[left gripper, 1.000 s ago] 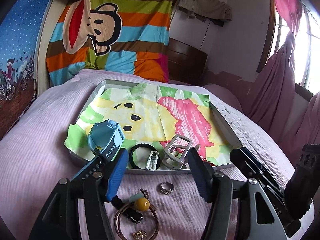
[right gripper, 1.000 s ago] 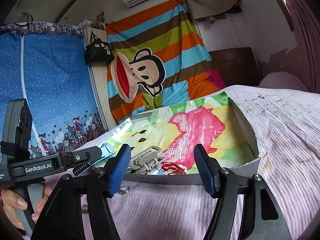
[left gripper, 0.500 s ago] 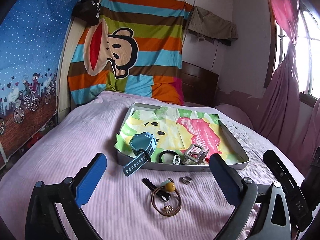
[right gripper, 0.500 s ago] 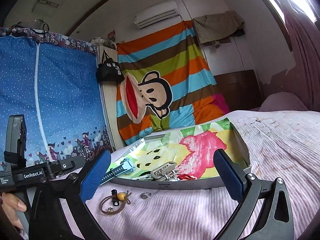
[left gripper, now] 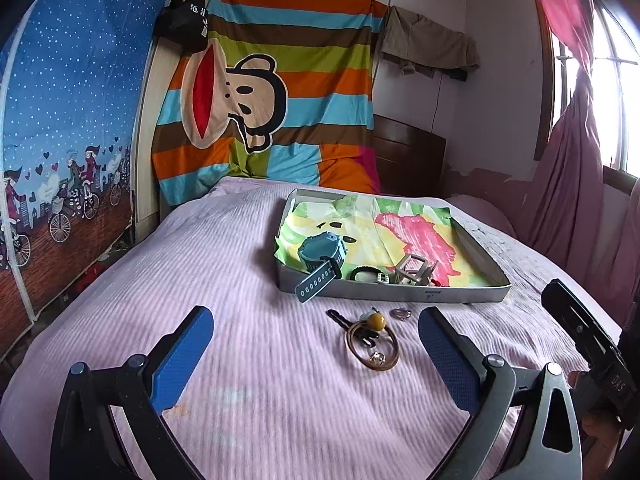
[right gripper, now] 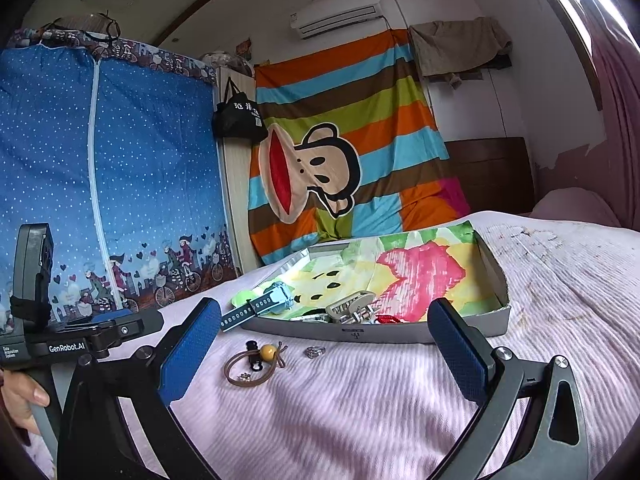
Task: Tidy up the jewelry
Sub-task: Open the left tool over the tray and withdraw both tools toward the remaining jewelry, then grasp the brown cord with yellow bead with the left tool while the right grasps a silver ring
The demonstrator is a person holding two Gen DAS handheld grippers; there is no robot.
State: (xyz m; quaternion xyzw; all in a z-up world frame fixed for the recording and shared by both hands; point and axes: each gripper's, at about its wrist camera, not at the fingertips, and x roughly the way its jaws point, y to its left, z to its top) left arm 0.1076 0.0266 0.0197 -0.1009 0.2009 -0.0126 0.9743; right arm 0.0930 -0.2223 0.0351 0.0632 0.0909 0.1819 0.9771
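Both claws have drawn back from the shallow grey cardboard tray (left gripper: 400,292) and spread wide; a second ago the left claw (left gripper: 316,356) sat close over the blue plastic watch (left gripper: 320,254). Now left and right claw (right gripper: 324,344) hover empty, fingers well apart, above the pink ribbed bedspread (left gripper: 220,280). That watch lies in the tray, its strap hanging over the near rim. Just before the tray lie a brown hair tie with a yellow bead (left gripper: 374,338) and a small silver ring (left gripper: 401,313).
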